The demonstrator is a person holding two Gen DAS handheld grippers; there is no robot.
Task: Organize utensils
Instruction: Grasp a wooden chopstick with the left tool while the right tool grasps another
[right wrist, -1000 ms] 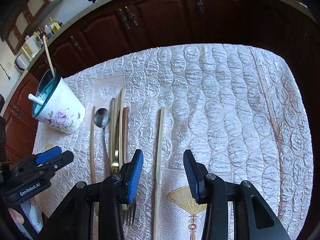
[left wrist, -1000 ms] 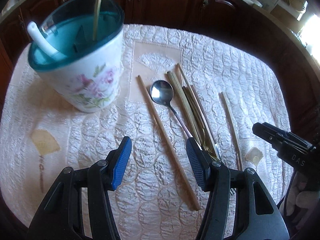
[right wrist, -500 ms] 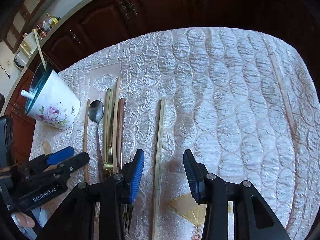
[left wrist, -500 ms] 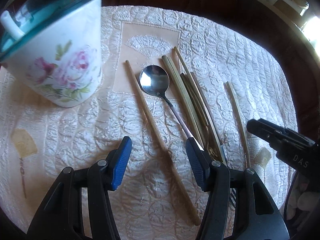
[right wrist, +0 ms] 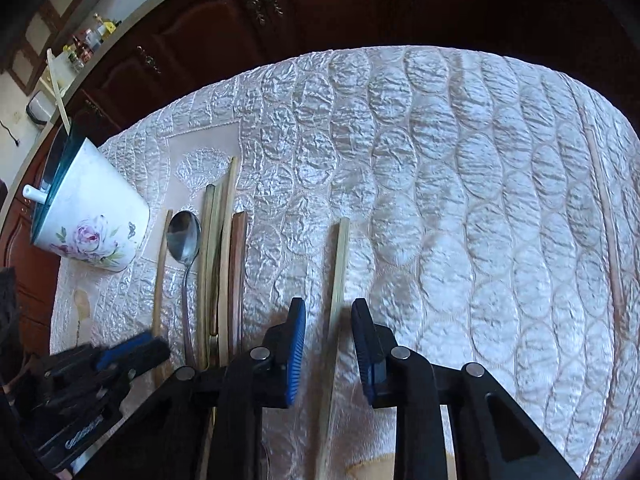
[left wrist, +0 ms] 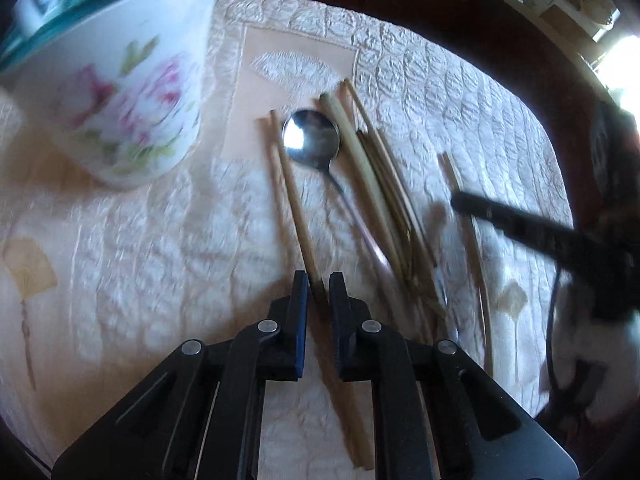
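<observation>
While both jaws are closing, left tool point(left wrist: 319, 285) pinches a chopstick point(left wrist: 298, 204) running toward upper frame; right tool point(right wrist: 329, 322) straddles, not yet pressing, a lone chopstick point(right wrist: 339, 264) lying lengthwise between its pads.

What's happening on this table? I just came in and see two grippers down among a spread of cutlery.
A person is sorting utensils with a hand-held gripper in each hand. The left gripper is closing on the leftmost chopstick, beside the spoon. The right gripper is closing around a lone pale chopstick, its pads not yet touching. More chopsticks and a fork lie on the quilted cloth. The floral cup already holds a few pieces.
</observation>
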